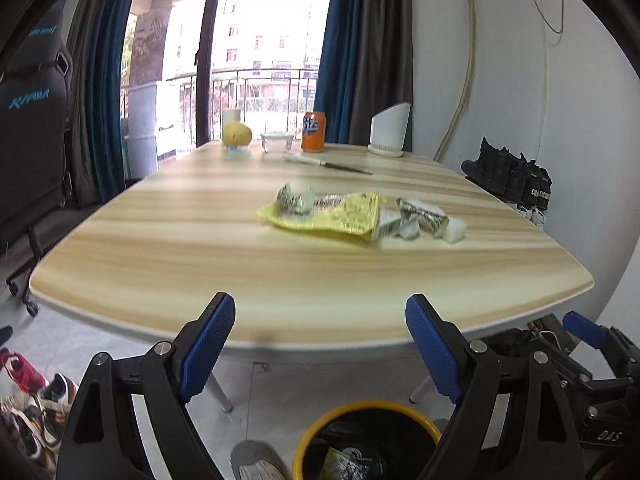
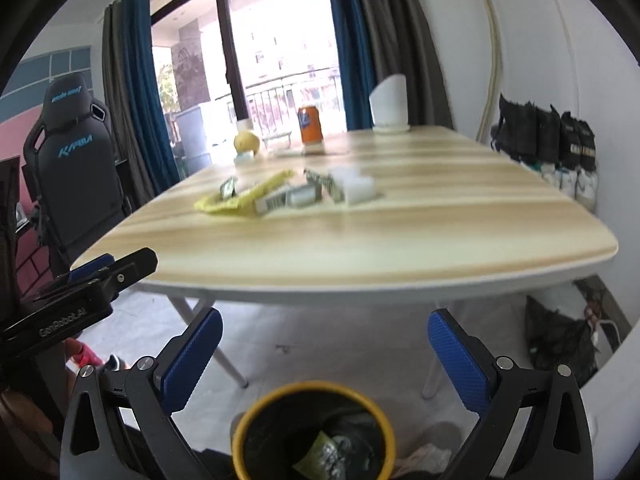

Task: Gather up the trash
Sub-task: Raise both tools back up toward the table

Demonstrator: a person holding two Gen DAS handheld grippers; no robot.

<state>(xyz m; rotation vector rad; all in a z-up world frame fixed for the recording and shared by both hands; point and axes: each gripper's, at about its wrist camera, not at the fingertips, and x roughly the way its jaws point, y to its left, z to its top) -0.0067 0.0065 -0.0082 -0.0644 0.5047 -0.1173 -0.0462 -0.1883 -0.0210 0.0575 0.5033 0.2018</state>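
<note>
A lived-in home room: a wood-grain worktop (image 1: 168,240) stands before a balcony door (image 1: 256,52) with blue curtains (image 1: 344,40), a gaming chair (image 2: 76,152) beside it, shoes (image 1: 32,404) scattered on the tiled floor, and boots (image 1: 508,176) lined along the wall.

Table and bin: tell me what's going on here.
A person holds two grippers over a yellow-rimmed bin on the floor, in front of the table. The left gripper and right gripper are open and empty. A wrapper already lies in the bin; the yellow wrapper and scraps remain on the table.
</note>
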